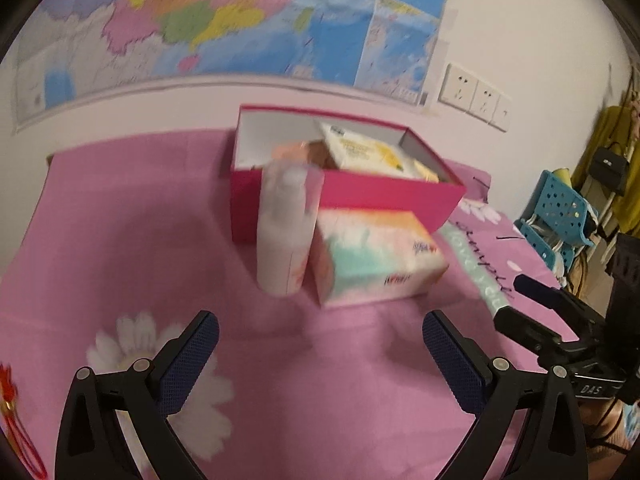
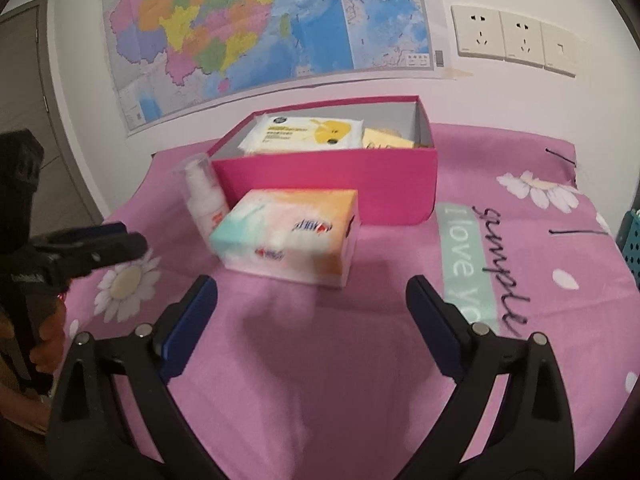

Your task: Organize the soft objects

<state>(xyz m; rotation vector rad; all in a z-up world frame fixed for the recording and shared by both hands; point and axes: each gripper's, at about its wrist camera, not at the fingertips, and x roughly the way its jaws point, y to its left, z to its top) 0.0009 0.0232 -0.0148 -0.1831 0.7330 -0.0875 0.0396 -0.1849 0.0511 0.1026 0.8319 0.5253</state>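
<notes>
Both our grippers, left [image 1: 320, 344] and right [image 2: 312, 308], hang spread wide and hold nothing. The tissue pack [image 2: 288, 236] lies just ahead of the right fingers, its long axis across them, touching the pink box [image 2: 332, 184] behind; from the left it sits ahead and rightward, so we judge the right nearer.

My left gripper [image 1: 320, 338] hangs wide open above the pink cloth [image 1: 120, 240]. Ahead I see a tissue pack [image 1: 376, 256] touching a white bottle [image 1: 286, 228].

Both wrist cams sit low over the pink bedsheet [image 2: 320, 360], facing the wall map [image 2: 260, 28]. Landmark: red box [image 1: 360, 196] – left cam views it from its front-left, right cam [image 2: 332, 184] from straight in front, both near. Shared: box, tissue pack [image 2: 288, 236], bottle [image 1: 286, 228], sockets [image 2: 516, 38].
</notes>
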